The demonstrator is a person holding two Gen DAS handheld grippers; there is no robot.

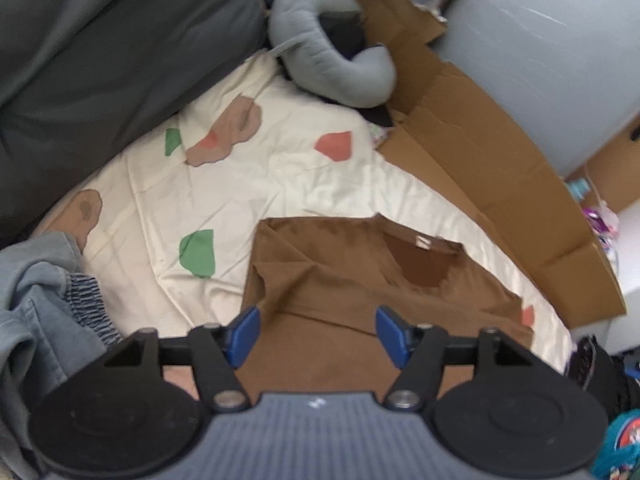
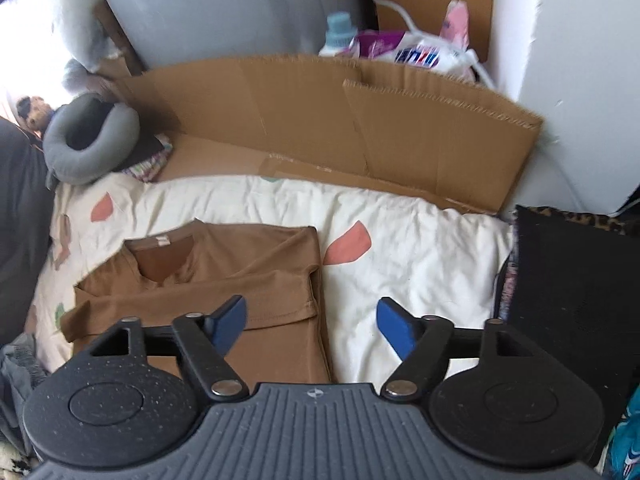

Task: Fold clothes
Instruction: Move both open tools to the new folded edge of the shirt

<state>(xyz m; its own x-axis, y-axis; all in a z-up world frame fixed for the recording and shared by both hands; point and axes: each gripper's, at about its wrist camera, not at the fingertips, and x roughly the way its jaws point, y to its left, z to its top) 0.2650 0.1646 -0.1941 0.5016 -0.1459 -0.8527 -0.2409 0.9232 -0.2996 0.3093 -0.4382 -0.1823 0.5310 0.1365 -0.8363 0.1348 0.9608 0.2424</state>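
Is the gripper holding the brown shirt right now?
No, the right gripper is open with nothing between its blue pads, and the brown shirt lies flat on the bedsheet.

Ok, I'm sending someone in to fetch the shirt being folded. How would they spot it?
Find the cream bedsheet with coloured patches, edged at the back by flattened cardboard. The brown shirt lies flat on it, sleeves folded in, neckline towards the cardboard. It is the only plain brown garment there; the grey neck pillow is padded and curved.
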